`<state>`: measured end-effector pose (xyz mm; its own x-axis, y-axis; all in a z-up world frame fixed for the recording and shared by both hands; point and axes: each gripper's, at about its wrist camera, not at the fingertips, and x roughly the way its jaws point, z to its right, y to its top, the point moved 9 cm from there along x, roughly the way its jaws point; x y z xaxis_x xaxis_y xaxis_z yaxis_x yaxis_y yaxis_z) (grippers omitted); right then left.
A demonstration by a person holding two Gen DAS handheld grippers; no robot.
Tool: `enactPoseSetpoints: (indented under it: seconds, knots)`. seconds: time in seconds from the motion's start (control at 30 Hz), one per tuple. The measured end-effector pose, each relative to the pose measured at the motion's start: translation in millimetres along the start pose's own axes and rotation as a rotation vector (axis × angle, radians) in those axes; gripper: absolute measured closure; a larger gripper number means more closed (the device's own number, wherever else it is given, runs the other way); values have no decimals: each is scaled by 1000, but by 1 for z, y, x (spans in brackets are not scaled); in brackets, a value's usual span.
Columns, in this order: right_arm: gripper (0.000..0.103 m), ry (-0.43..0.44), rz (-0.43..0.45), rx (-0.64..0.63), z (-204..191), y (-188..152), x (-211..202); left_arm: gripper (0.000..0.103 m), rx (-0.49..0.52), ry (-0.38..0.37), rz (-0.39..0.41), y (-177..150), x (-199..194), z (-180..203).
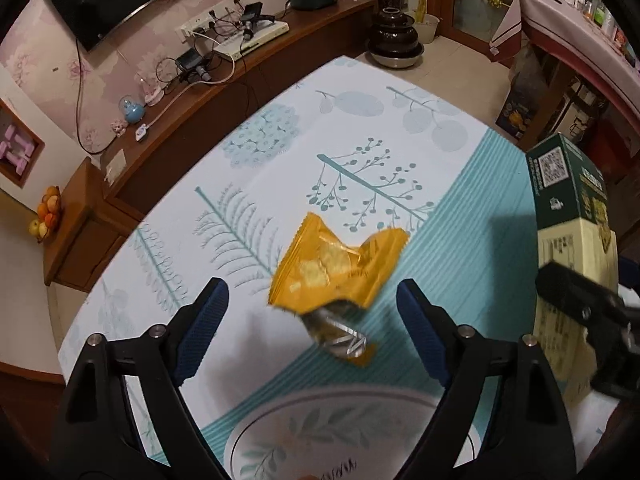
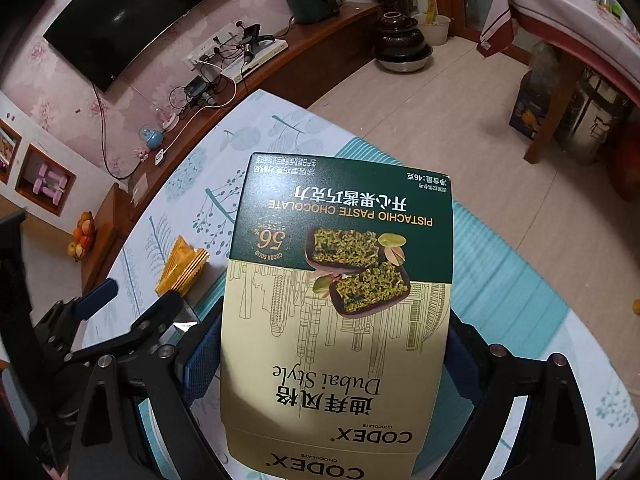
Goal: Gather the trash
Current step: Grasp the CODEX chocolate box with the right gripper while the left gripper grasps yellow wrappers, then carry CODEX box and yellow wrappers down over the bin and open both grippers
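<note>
We see an orange wrapper (image 1: pixel 336 268), a green-and-cream chocolate box (image 2: pixel 340 300) and a teal tree-patterned tablecloth (image 1: pixel 280 152).

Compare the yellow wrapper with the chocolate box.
The yellow wrapper is crumpled and torn open; the chocolate box is rigid and flat-faced. The wrapper lies loose between the left gripper fingers; the right gripper clamps the box. Both are snack packaging.

A home living room: wall television (image 2: pixel 132 20), wooden sideboard (image 1: pixel 224 96), fruit bowl (image 1: pixel 48 214).
</note>
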<state>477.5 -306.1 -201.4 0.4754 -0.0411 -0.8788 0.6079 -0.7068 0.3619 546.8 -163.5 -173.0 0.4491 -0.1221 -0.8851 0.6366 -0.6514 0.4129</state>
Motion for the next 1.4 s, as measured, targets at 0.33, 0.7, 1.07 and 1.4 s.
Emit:
enactPoseSetpoints:
  seconds: [0.33,0.7,1.07,1.4]
  knots:
    - [9,26,0,-19,-5,-12,28,96,-39,-73,-74,-6,36,4]
    - [10,46,-11,-53,-1,-46,8,103,-99,-171,-112,-66,-18,16]
    - [10,104,-20,-96,16,-114,-52,103,-153,-224,-100,-140,-106,52]
    - [10,196,-27,-172,55,-197,-135,103,-194,-191,-72,-213,-199,113]
